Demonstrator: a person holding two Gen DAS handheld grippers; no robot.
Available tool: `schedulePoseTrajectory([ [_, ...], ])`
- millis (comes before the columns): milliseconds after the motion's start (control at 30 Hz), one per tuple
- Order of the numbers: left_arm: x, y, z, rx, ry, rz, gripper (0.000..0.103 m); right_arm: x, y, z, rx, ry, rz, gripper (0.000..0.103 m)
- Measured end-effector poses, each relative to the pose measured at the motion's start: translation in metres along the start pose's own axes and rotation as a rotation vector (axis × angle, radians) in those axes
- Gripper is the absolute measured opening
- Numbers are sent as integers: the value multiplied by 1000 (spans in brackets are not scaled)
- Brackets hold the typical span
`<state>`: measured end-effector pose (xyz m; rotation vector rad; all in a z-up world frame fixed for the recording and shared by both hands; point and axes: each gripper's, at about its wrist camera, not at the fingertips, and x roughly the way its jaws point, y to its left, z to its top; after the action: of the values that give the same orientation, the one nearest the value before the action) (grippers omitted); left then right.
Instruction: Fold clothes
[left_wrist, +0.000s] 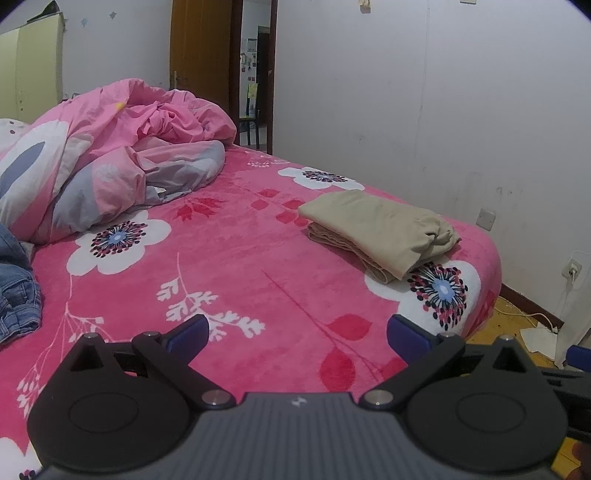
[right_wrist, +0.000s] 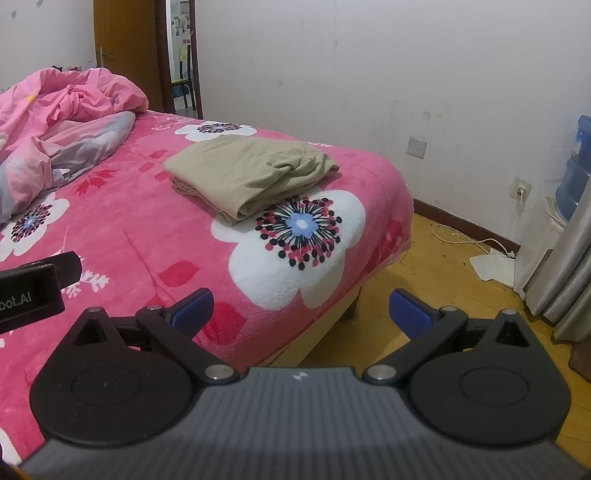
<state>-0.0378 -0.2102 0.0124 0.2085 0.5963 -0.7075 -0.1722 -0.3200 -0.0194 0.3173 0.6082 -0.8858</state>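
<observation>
Bedroom with scuffed white walls and a wooden door at the back, and pretty much everything sits on a bed (left_wrist: 258, 236) with a loud pink floral blanket. There's a crumpled pink duvet (left_wrist: 110, 155) heaped toward the bed's far left side, and a beige garment (left_wrist: 376, 225) already folded into a tidy rectangle near the right edge, not far from the near right corner. That one looks done to me.

What's left, I reckon, is the blue jeans (left_wrist: 16, 291), bunched up at the left edge of the left wrist view, on the blanket just in front of the duvet. Only a bit of them shows, so I can't tell which way their long axis runs.

Both tongs are spread wide with nothing in them. The left gripper (left_wrist: 295, 332) hovers over the near part of the blanket, and the right gripper (right_wrist: 301, 310) hangs out over the bed's near right corner, half above the wooden floor (right_wrist: 443, 280).

So the key bit: the jeans lie off to the left of both tools, well apart from the right one and much nearer the left. I'd guess the left hand reaches them first, swinging leftward, with the right having to cross most of the bed's near edge to help.
</observation>
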Motion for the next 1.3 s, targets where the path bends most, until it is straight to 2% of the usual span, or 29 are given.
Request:
schedulePoseTrajectory([
  [1300,-6,4,-2,-13,0,3,103,-6,4,0,-8,-4,9,102],
])
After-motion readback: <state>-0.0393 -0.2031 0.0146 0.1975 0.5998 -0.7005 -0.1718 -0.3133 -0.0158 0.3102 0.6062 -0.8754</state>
